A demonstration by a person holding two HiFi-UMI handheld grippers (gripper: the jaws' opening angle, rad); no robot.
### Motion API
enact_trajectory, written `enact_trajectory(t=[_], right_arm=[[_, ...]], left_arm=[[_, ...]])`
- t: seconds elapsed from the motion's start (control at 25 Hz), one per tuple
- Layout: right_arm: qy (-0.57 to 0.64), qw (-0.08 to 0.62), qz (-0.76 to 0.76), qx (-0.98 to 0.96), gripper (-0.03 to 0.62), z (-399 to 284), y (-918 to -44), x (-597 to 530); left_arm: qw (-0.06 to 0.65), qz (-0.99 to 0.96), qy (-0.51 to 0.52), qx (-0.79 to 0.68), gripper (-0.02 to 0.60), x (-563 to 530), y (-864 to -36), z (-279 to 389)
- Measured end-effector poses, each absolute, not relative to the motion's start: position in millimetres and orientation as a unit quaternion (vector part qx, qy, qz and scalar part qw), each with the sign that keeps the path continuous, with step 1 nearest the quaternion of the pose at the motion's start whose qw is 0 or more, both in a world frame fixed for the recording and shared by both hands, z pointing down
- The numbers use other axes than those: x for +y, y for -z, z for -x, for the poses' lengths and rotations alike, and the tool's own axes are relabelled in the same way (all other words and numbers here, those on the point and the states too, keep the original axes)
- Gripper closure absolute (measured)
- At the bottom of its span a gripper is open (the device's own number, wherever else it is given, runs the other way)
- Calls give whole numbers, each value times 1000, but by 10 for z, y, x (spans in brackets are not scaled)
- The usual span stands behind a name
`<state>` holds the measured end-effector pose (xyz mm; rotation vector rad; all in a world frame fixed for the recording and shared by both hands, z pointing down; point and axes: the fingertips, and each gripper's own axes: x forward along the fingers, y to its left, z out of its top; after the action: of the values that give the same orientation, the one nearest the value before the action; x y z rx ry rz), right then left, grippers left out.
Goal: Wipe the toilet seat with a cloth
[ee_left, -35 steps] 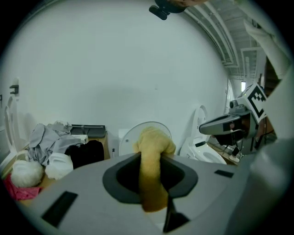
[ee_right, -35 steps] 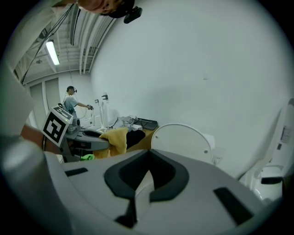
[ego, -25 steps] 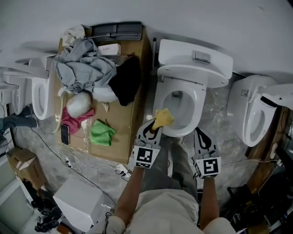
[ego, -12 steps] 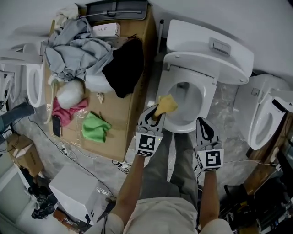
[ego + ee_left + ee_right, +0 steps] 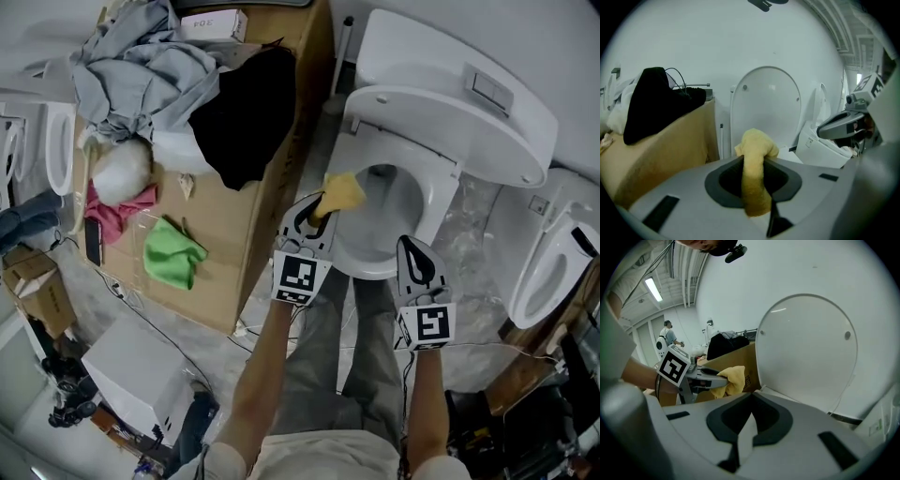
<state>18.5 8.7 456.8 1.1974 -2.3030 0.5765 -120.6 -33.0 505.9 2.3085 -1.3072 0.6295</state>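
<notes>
head view: since a second ago the left gripper point(image 5: 318, 210) has carried the one yellow cloth point(image 5: 343, 191) from the toilet seat point(image 5: 371, 266) front up its left side, jaws clamped on it. right gripper point(image 5: 411, 247) hovers at the seat's front, jaws together, empty. right-hand toilet point(image 5: 548, 277) and left-hand toilet point(image 5: 58, 155) make three.

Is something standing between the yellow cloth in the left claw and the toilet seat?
Nothing visible does. The left claw grips the yellow cloth at the left edge of the toilet seat, and the lid is raised.
</notes>
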Motion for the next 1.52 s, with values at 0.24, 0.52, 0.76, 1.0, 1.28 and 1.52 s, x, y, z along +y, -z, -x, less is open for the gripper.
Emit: enact_trajectory(t=[0.24, 0.52, 0.76, 1.0, 1.28, 1.52], right_arm=[[-205, 251, -403, -856, 586, -150, -4908, 76], [-218, 253, -391, -858, 586, -130, -5298, 25], [-238, 264, -388, -850, 586, -170, -5583, 19], [-238, 268, -376, -854, 586, -149, -5685, 9], [-246, 271, -372, -853, 586, -107, -5758, 68], [-250, 276, -373, -850, 586, -65, -5796, 141]], left_arm=[[206, -826, -238, -467, 483, -312, -5395, 1177], [214, -820, -261, -463, 483, -415, -5847, 1154], [221, -816, -289, -448, 483, -421, -6153, 1131], [230, -808, -312, -444, 483, -427, -6403, 1159], [239, -805, -337, -426, 483, -381, -6645, 1149], [265, -799, -353, -408, 483, -301, -6871, 1159]])
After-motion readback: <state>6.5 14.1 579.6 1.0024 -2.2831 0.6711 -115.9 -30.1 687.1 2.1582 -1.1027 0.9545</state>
